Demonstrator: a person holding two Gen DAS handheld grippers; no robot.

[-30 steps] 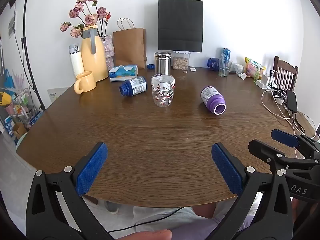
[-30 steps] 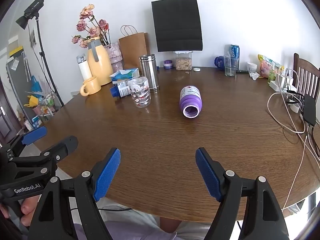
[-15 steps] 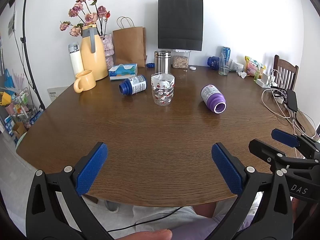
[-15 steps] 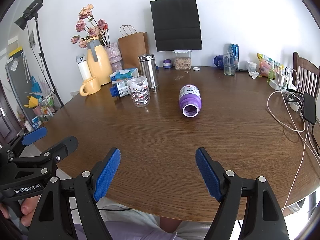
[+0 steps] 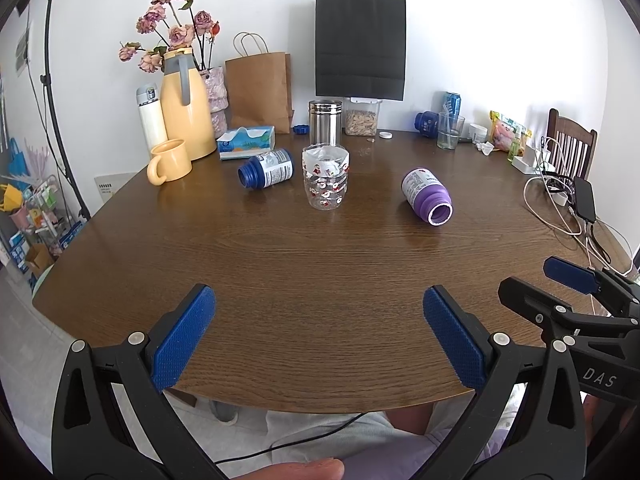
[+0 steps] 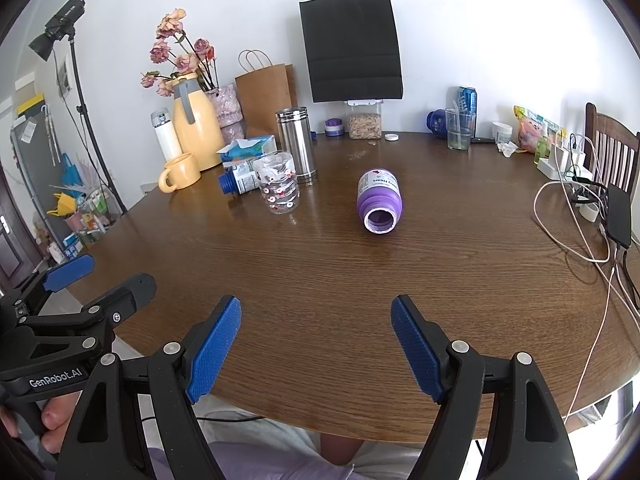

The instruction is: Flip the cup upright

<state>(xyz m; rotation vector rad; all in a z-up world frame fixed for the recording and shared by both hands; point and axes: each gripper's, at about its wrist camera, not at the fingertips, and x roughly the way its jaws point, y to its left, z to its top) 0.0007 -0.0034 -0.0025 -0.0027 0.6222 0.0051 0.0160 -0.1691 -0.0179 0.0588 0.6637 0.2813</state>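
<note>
A clear cup with red and white figures (image 5: 326,182) stands on the brown table, wide end down and narrower end up; it also shows in the right wrist view (image 6: 278,187). My left gripper (image 5: 318,340) is open and empty over the table's near edge, far short of the cup. My right gripper (image 6: 316,346) is open and empty, also at the near edge, to the right of the left one. The right gripper shows at the right of the left wrist view (image 5: 568,284).
A purple bottle (image 6: 379,200) lies on its side, mouth toward me. A blue-capped bottle (image 5: 266,168) lies left of the cup. A steel tumbler (image 5: 325,122), yellow mug (image 5: 170,160), yellow jug (image 5: 186,116), tissue box and paper bags stand behind. Cables (image 6: 580,232) lie at right.
Almost nothing has changed. Both grippers stay open at the near edge; the view has drifted only slightly.
</note>
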